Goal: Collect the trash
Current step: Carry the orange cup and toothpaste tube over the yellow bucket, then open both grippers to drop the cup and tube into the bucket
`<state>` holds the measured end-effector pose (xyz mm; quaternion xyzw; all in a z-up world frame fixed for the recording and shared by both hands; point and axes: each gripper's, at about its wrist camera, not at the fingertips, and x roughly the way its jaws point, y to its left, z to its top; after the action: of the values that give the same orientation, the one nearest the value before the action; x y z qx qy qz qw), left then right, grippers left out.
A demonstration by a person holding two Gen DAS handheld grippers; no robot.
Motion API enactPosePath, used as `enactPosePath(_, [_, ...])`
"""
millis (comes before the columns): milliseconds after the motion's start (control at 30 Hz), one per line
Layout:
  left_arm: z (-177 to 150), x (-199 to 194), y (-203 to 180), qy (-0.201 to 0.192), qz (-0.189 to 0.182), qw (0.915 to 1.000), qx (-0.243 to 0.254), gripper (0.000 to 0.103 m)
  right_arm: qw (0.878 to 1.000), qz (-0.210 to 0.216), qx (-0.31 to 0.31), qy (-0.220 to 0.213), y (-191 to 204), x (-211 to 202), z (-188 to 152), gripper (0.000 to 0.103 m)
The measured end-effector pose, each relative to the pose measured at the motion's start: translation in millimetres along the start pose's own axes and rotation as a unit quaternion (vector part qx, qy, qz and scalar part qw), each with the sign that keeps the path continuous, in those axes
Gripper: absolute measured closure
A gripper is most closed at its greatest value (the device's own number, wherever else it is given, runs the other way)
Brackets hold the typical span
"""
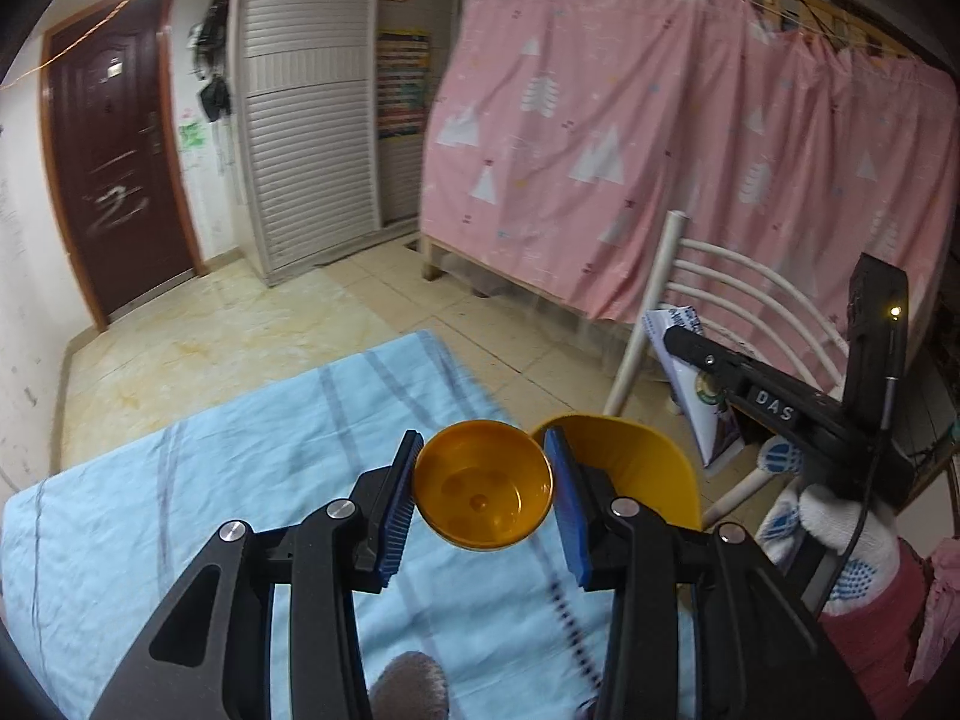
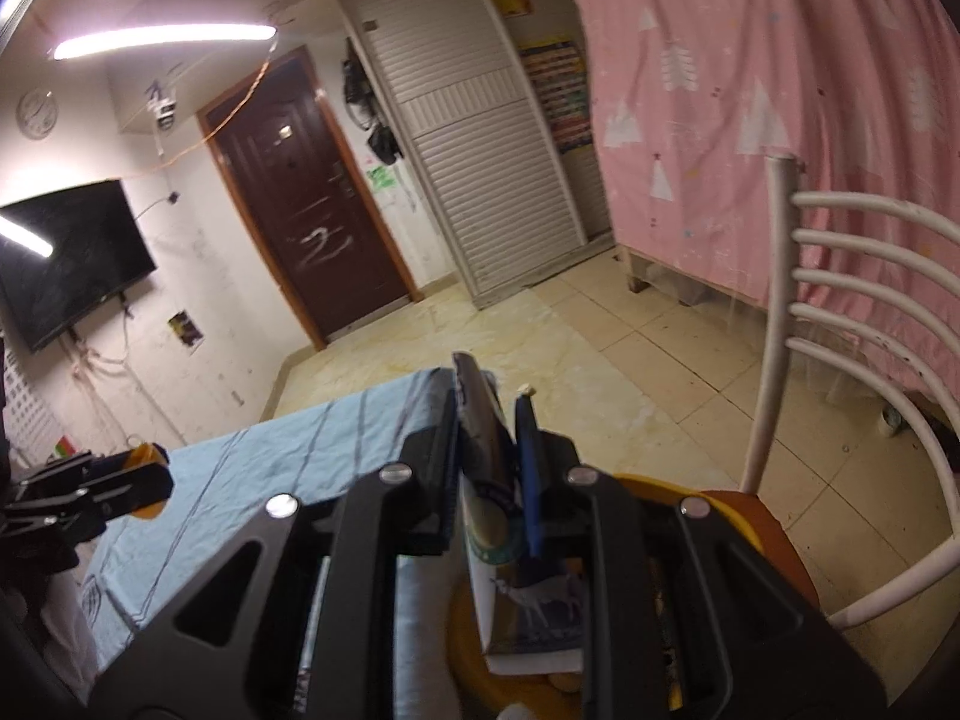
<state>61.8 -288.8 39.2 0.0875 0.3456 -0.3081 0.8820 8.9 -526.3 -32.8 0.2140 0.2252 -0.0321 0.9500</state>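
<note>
My left gripper [image 1: 483,489] is shut on a small orange cup [image 1: 482,495], empty, open side toward the camera, held above the light blue cloth [image 1: 240,510]. A larger yellow bin [image 1: 636,468] stands just right of it. My right gripper [image 2: 489,450] is shut on a flat white-and-dark carton [image 2: 486,450], held over the yellow bin [image 2: 474,648]. The right gripper with the carton [image 1: 696,384] also shows at the right of the left wrist view. The left gripper and cup [image 2: 144,468] show at the left of the right wrist view.
A white metal chair [image 2: 840,312] stands right of the bin, against a pink curtain [image 1: 660,150]. A brown door [image 1: 114,168], a white slatted wardrobe [image 1: 306,120] and a wall TV [image 2: 66,258] lie beyond the tiled floor [image 2: 660,360].
</note>
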Motion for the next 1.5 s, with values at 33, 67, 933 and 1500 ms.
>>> enactPosePath(33, [2,6,-6,0.002,-0.002,1.0,0.005,0.071,1.0,-0.006,0.004,-0.002,-4,0,0,0.087])
enactPosePath(67, [5,12,-14,0.004,-0.007,0.9999,0.009,0.071,1.0,-0.012,0.009,-0.004,-11,0,0,0.087])
enactPosePath(933, [19,77,-59,0.03,-0.104,0.9941,-0.001,0.025,0.997,-0.019,0.071,0.018,-50,26,-17,0.047])
enactPosePath(1500, [-11,-17,22,-0.048,-0.053,0.9966,-0.042,0.016,1.0,-0.016,0.012,0.004,26,4,-19,0.009])
